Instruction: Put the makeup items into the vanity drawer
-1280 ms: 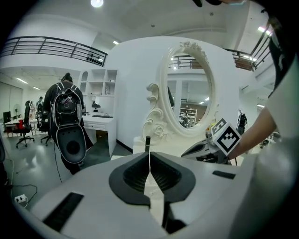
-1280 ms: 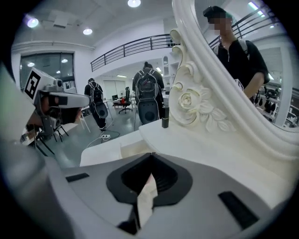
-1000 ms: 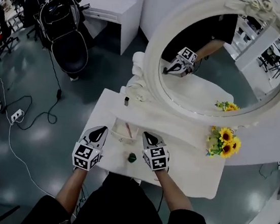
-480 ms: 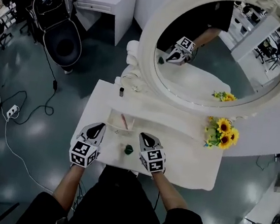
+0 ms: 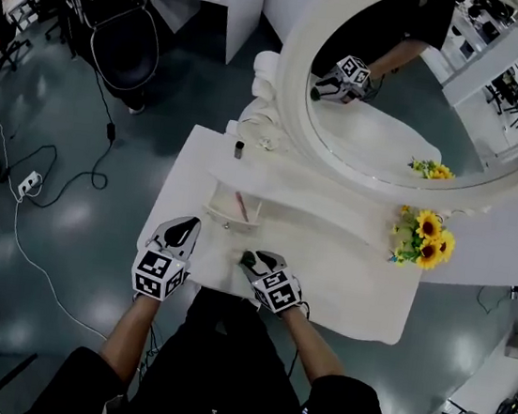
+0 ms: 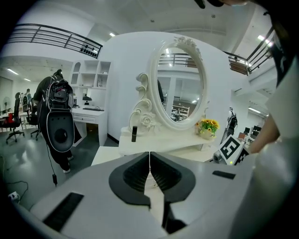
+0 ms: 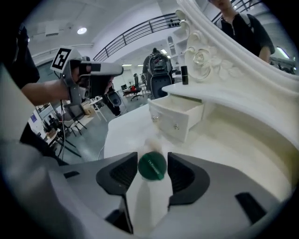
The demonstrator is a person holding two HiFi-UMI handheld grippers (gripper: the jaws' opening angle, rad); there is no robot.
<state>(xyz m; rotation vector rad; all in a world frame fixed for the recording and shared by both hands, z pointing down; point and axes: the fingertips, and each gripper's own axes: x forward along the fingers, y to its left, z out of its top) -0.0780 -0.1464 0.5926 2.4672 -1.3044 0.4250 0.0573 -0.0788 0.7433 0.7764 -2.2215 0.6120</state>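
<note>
The right gripper (image 5: 249, 259) has just been opened and is spread around a green-capped bottle (image 7: 152, 166) at the desk's (image 5: 352, 289) front edge; the left gripper (image 5: 184, 227) is pressed together, empty.

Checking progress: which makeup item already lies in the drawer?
The pink stick; the green-capped bottle is out on the tabletop, the dark tube stands beside the mirror.

A dark green cap (image 7: 152, 166) is showing between black pads (image 7: 122, 175). The left gripper (image 5: 183, 226) and right gripper (image 5: 252, 259) are wearing black-and-white square markers. The vanity table (image 5: 361, 295) and drawer (image 5: 220, 215) are gleaming white, the drawer showing a pink stick (image 5: 240, 205). At three o'clock of it, sunflowers (image 5: 428, 241) are glowing yellow.
</note>
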